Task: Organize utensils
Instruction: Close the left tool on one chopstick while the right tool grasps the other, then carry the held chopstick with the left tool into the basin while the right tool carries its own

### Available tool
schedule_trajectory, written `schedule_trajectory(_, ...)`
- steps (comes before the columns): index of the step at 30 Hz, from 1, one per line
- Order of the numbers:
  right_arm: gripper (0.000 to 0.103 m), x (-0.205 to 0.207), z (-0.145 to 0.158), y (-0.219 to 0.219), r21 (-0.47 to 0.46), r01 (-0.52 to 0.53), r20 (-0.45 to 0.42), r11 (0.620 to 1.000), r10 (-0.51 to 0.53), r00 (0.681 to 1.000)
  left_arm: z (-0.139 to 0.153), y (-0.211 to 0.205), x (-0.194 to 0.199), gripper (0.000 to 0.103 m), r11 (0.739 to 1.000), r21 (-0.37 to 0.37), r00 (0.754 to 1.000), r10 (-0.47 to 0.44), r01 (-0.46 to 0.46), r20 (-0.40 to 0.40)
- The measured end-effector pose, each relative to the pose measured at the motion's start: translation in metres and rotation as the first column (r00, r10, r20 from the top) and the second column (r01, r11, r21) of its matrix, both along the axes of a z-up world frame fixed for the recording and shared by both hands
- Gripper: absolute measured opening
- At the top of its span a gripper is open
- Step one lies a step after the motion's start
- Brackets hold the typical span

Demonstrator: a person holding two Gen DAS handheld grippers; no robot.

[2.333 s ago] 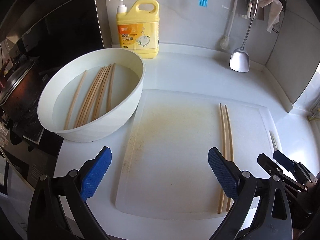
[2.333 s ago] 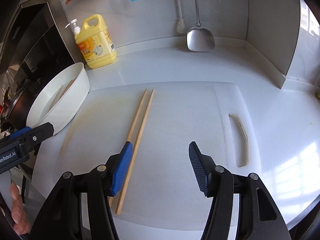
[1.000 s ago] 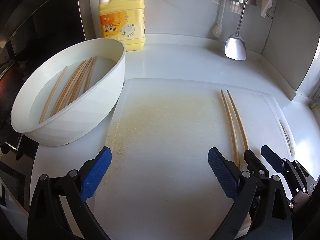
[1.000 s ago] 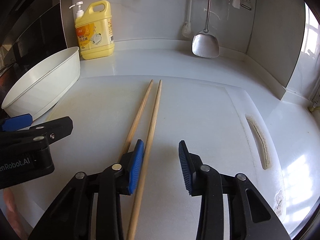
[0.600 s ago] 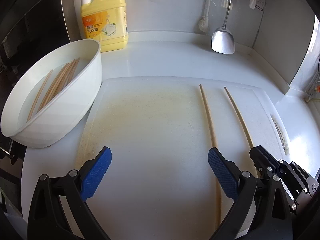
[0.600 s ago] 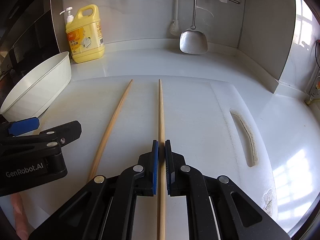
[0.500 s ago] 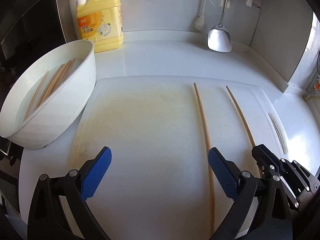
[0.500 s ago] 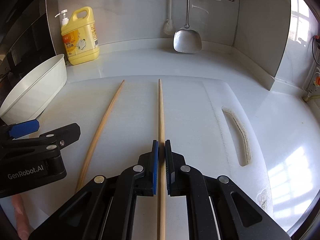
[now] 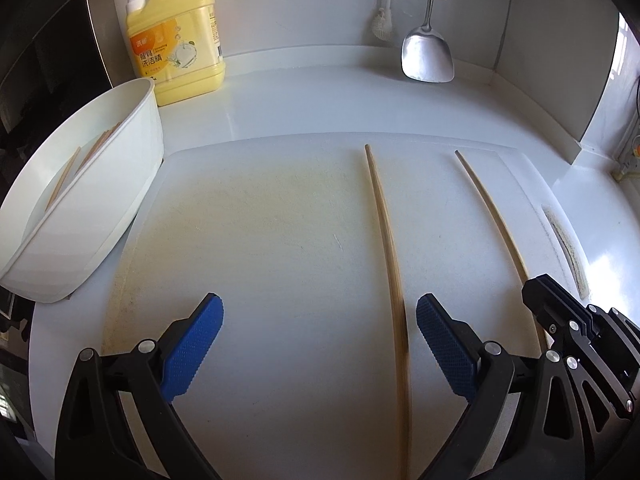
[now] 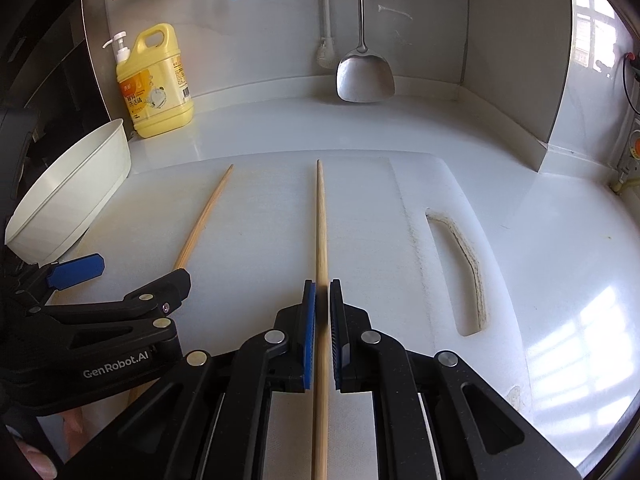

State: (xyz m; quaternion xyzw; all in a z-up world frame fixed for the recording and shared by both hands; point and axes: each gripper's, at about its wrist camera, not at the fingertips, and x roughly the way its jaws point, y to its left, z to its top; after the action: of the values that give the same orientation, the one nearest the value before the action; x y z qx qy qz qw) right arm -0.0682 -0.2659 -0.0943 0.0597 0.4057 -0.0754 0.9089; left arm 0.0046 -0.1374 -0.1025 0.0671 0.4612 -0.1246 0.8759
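Two wooden chopsticks lie apart on the white cutting board (image 9: 260,240). My right gripper (image 10: 322,292) is shut on the right chopstick (image 10: 320,224), which points away along the board; it also shows in the left wrist view (image 9: 492,216). The left chopstick (image 9: 386,232) lies free on the board and passes between my left gripper's fingertips, close to the right blue pad (image 9: 444,340). My left gripper (image 9: 318,320) is open and empty, low over the board's near part. In the right wrist view the left chopstick (image 10: 204,220) lies beside the left gripper (image 10: 120,276).
A white basin (image 9: 84,184) holding several more chopsticks stands left of the board. A yellow detergent bottle (image 9: 176,36) stands at the back wall. A metal spatula (image 9: 427,56) hangs at the back right. The board's handle slot (image 10: 464,264) is on its right.
My right gripper closed on the right chopstick and shifted it right, away from the other. My left gripper moved right, so the free chopstick now lies between its fingers.
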Motion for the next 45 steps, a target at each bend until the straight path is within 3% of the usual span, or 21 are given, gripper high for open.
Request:
schedule_trajectory(7,0.009,0.006,0.000,-0.002,-0.002,-0.021,-0.003,1.000,0.021,1.000,0.001,-0.002,0.000,0.091,1.000,-0.017,1.000,0.002,-0.001,0.012)
schedule_trajectory(13,0.010,0.008,0.000,0.000,-0.016,-0.031,0.000,0.999,0.031,1.000,0.003,-0.007,-0.006,0.071,0.999,-0.027,0.999,-0.031,0.032,0.040)
schedule_trajectory(16,0.010,0.009,0.000,0.001,-0.022,-0.033,0.002,0.999,0.033,0.999,0.006,-0.011,-0.010,0.050,0.998,-0.036,0.997,-0.054,0.056,0.048)
schedule_trajectory(20,0.010,0.009,0.000,0.003,-0.028,-0.037,0.003,0.999,0.037,0.999,0.008,-0.021,-0.013,0.011,0.993,-0.048,0.994,-0.103,0.105,0.045)
schedule_trajectory(21,0.009,0.010,0.000,0.004,-0.031,-0.039,0.003,0.999,0.039,0.999,0.009,-0.022,-0.014,0.009,0.993,-0.050,0.994,-0.104,0.106,0.043)
schedule_trajectory(28,0.006,0.008,0.003,-0.002,0.016,-0.038,0.008,0.999,0.038,0.999,0.011,-0.015,-0.010,0.007,0.990,-0.116,0.996,-0.085,0.084,0.000)
schedule_trajectory(35,0.006,0.004,0.011,0.002,0.036,-0.053,0.027,0.998,0.052,0.998,0.023,-0.005,-0.011,0.007,0.987,-0.148,0.998,-0.065,0.067,0.018)
schedule_trajectory(45,0.006,0.008,0.066,0.019,0.037,-0.125,0.084,0.991,0.122,0.989,0.069,0.030,-0.011,0.007,0.989,-0.145,0.999,0.012,-0.006,0.038)
